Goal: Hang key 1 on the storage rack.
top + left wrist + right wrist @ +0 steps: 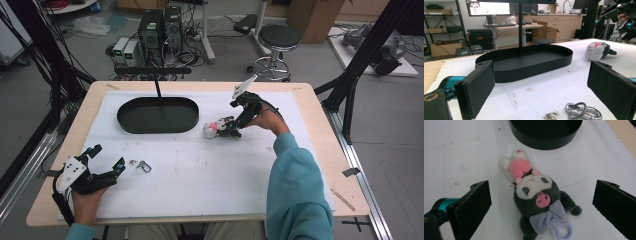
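We see the small dark-grey-and-white plush doll with a pink nose and lilac bow (536, 195) lying on the white-covered counter (210, 175) near the black oval tray (157, 115), between our right tongs (231, 131), spread wide. Our left tongs (107, 161) gape beside a silver metal carabiner (582, 111).

Grey floor, round stool (279, 36), wooden cabinets (554, 18)
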`<state>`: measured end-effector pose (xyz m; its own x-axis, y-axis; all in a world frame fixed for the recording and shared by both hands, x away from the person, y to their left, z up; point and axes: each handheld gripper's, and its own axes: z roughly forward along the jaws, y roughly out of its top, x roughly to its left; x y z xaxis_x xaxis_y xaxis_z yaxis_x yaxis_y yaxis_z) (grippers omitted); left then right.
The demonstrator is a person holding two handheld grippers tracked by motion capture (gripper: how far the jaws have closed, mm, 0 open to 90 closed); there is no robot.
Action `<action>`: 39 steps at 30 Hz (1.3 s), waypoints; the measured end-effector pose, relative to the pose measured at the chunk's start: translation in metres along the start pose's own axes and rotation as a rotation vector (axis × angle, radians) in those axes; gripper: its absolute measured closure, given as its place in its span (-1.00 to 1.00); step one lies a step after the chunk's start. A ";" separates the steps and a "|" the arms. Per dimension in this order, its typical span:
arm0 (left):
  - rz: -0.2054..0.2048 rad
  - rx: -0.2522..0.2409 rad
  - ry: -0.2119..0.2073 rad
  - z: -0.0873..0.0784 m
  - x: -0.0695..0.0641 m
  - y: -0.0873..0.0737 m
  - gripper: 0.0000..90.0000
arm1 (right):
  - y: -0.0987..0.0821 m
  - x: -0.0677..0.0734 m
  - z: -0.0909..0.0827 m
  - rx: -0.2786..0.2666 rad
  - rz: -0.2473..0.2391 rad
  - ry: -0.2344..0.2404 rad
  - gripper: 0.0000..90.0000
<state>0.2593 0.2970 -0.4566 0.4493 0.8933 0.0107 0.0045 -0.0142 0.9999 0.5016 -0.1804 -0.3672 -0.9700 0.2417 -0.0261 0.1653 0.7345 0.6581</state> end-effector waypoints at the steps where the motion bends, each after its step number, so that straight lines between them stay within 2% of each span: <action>1: 0.000 0.000 0.000 0.000 0.000 0.000 -0.83 | 0.000 0.000 0.002 0.017 0.001 0.001 -0.98; 11: 0.001 0.001 0.002 0.000 0.000 0.000 -0.82 | -0.002 -0.005 0.020 0.071 -0.013 0.016 -0.98; 20: 0.002 0.002 0.001 0.000 0.000 0.000 -0.83 | -0.004 -0.006 0.032 0.109 -0.013 0.007 -0.98; 28: 0.000 0.001 0.000 0.000 0.000 0.000 -0.82 | -0.005 -0.006 0.041 0.144 -0.039 0.026 -0.98; 36: 0.002 0.001 0.001 0.000 0.000 0.000 -0.82 | -0.007 -0.006 0.049 0.158 -0.078 0.033 -0.98; 39: 0.002 0.001 0.001 0.000 0.000 0.000 -0.82 | -0.008 -0.006 0.050 0.163 -0.074 0.035 -0.98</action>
<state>0.2594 0.2968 -0.4566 0.4483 0.8938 0.0125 0.0042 -0.0161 0.9999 0.5151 -0.1558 -0.4097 -0.9857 0.1632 -0.0413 0.1176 0.8432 0.5246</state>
